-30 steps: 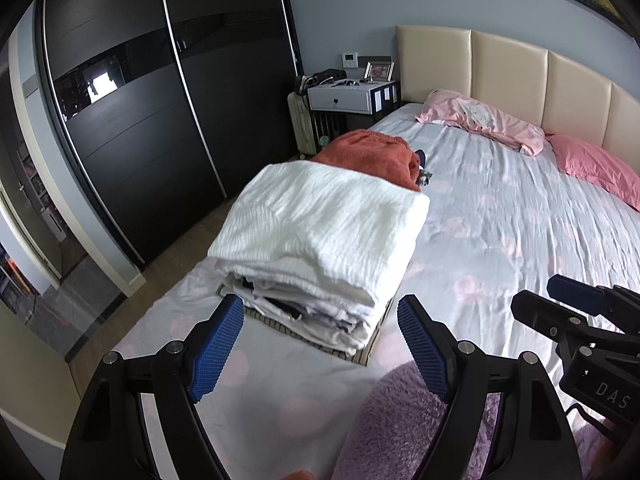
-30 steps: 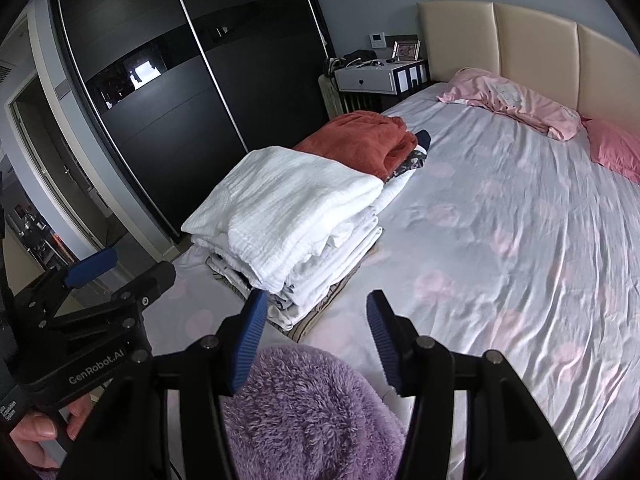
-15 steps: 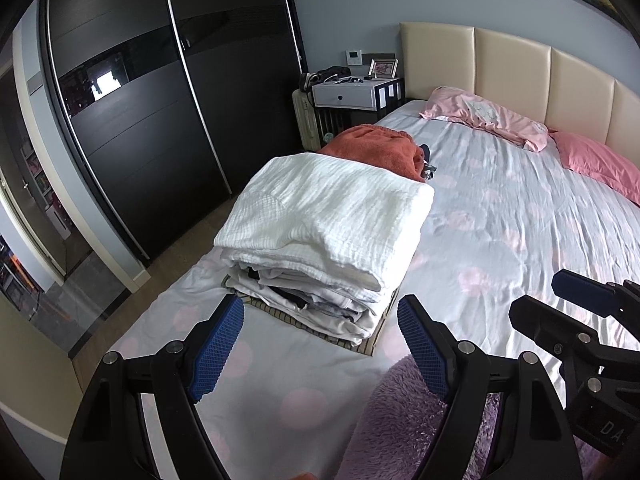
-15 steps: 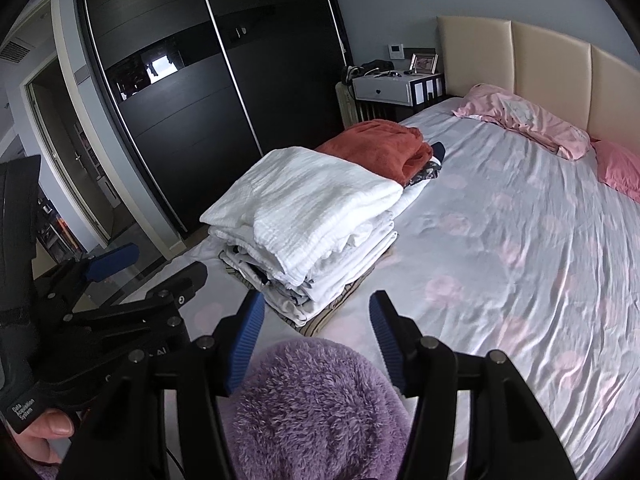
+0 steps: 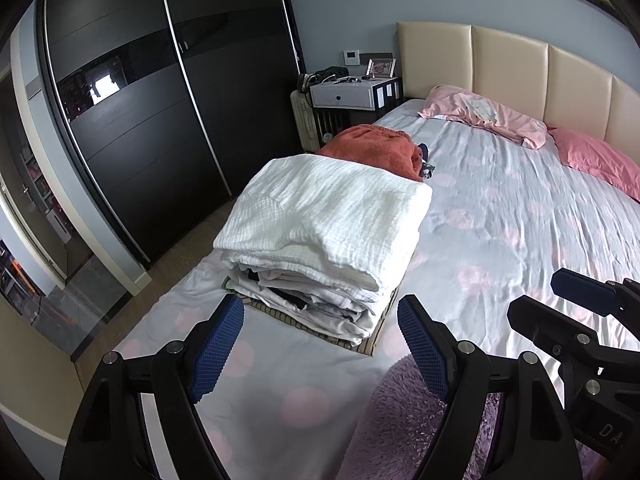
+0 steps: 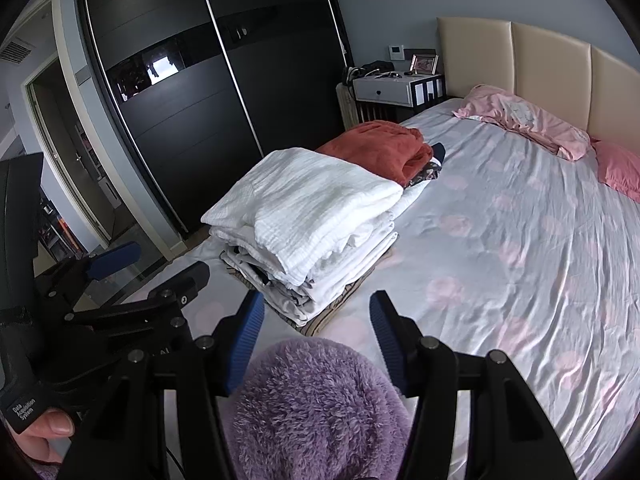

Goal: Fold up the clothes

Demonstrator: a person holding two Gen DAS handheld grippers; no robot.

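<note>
My right gripper (image 6: 316,340) straddles the purple fleece (image 6: 320,412), half open; whether it pinches, I can't tell. Left gripper (image 5: 320,344) gapes empty. It's soft, light, floppy on the bed (image 6: 520,240), so I'd grab a corner edge.

A fluffy purple garment (image 6: 316,408) lies bunched at the bed's near edge. Beyond it a stack of folded clothes (image 5: 324,248), white on top, sits flat beside a folded rust-orange piece (image 5: 372,152).
</note>
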